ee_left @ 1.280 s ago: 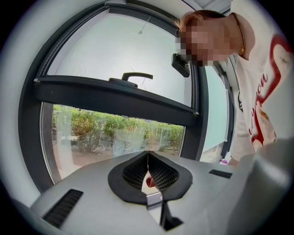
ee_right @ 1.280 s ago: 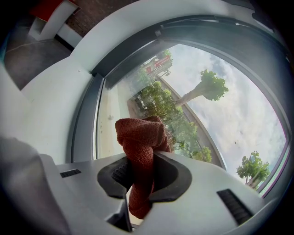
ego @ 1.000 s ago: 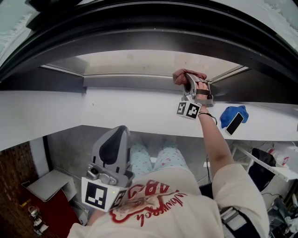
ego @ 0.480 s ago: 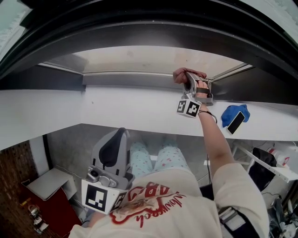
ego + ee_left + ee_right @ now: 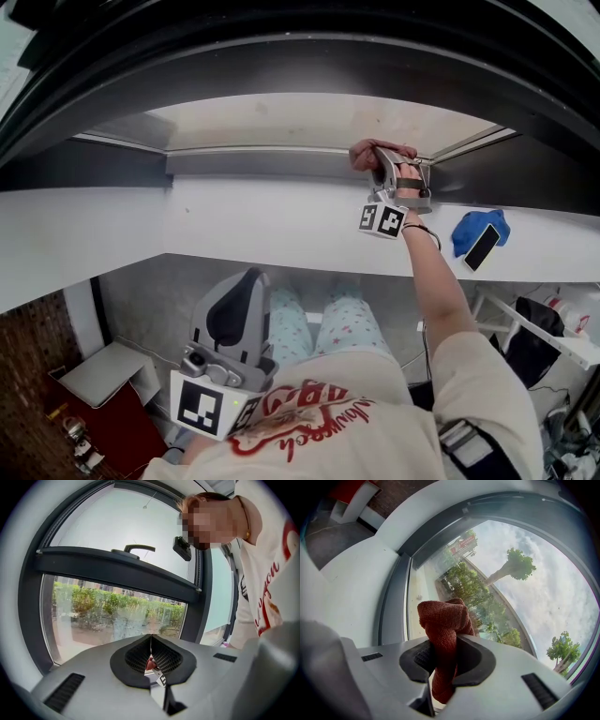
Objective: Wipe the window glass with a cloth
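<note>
Two tongs: left tongs (image 5: 246, 281) low by the person's body, right tongs (image 5: 380, 161) up at the window, well apart from each other.
Left tongs, state: closed on themselves, with only a thin seam between them in the left gripper view (image 5: 151, 641) and nothing held.
Left tongs, room: held in front of the printed shirt (image 5: 319, 422), below the sill's near edge, with open air on every side.
Sill (image 5: 234, 225): a broad white ledge running across. A blue cloth (image 5: 473, 228) with a dark phone (image 5: 482, 247) on it lies toward the right end, just beside the reaching arm.
Right tongs, state: clamped on the red cloth (image 5: 443, 620), past the sill's far edge.
Red cloth, place: bunched and sticking out beyond the tips, at the foot of the pane by the bottom rail (image 5: 262, 161), near the lower right corner. Whether it touches the glass I cannot tell.
Window glass (image 5: 511, 583): a wide pane spreading leftward and upward from the cloth, bounded by the dark frame (image 5: 300, 66).
</note>
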{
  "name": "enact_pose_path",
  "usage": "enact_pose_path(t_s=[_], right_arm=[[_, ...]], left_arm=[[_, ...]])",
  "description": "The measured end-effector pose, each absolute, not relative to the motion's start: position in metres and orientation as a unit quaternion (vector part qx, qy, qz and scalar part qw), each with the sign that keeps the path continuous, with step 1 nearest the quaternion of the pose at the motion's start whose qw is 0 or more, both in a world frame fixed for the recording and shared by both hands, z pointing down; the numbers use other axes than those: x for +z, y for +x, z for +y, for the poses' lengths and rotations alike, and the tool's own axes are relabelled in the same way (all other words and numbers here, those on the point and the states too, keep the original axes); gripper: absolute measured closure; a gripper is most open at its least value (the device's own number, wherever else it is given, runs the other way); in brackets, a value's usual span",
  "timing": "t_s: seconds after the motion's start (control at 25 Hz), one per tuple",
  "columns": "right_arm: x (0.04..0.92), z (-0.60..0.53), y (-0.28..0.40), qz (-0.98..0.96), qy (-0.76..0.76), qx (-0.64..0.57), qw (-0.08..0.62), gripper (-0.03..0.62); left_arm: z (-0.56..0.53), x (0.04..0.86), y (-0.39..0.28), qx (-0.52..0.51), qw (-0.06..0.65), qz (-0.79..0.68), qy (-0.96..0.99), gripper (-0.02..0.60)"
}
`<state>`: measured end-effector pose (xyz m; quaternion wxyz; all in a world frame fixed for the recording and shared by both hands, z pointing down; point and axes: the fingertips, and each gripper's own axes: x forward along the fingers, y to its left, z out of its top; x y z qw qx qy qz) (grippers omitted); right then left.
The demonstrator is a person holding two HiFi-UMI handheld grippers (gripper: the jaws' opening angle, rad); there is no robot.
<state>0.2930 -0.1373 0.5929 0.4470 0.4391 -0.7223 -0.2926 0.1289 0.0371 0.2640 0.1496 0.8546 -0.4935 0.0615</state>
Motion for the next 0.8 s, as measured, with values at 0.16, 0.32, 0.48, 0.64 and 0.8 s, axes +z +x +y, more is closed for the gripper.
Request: enact_pose_path(t_s=[0.16, 0.32, 0.48, 0.64, 0.8], right_arm=[[0.602, -0.138, 0.290, -0.725, 0.443, -0.284, 0.445, 0.517], [0.609, -0.138, 0.290, -0.725, 0.445, -0.282, 0.444, 0.517], [0.620, -0.137, 0.291, -0.726, 0.436, -0.287, 0.449, 0.517], [0.631, -0.136, 0.289, -0.728, 0.430, -0.285, 0.452, 0.517], [0.640, -0.136, 0.291, -0.728, 0.434, -0.278, 0.453, 0.517]], left_arm=[[0.039, 0.273, 0.129, 0.064, 0.159, -0.491, 0.854, 0.560], [0.042, 0.282, 0.132, 0.066, 0.165, -0.487, 0.855, 0.560], [0.044, 0.291, 0.131, 0.070, 0.171, -0.485, 0.855, 0.560], [0.044, 0.296, 0.129, 0.068, 0.174, -0.489, 0.852, 0.560], [0.045, 0.302, 0.129, 0.067, 0.177, -0.492, 0.850, 0.560]])
